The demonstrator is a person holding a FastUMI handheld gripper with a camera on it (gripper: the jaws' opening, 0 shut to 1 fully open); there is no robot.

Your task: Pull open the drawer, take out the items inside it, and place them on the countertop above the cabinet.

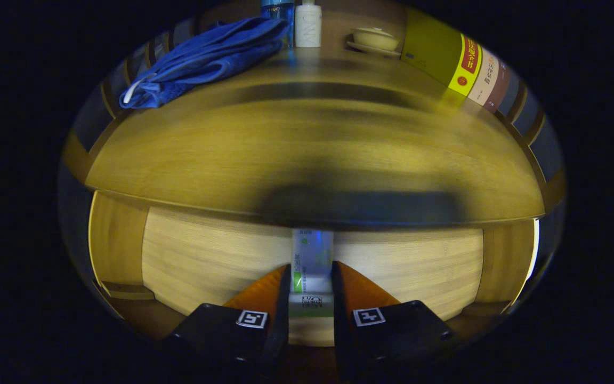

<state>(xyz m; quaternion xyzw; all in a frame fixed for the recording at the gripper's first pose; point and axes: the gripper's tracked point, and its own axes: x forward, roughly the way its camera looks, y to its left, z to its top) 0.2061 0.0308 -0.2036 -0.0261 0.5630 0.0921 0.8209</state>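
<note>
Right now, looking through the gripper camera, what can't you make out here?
- Gripper: shut on a white and green box; its lower end sits behind the fingers, and its print is too small to tell.
- Drawer: where it lies cannot be told; the countertop edge and fingers block it.
- Blue bottle and white bottle: tops cut off.
- Countertop: motion-blurred.

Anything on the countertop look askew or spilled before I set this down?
Only the blue towel, lying crumpled at the far corner. The wooden countertop shows no spill. The gripper is shut on a white-and-green box.
</note>
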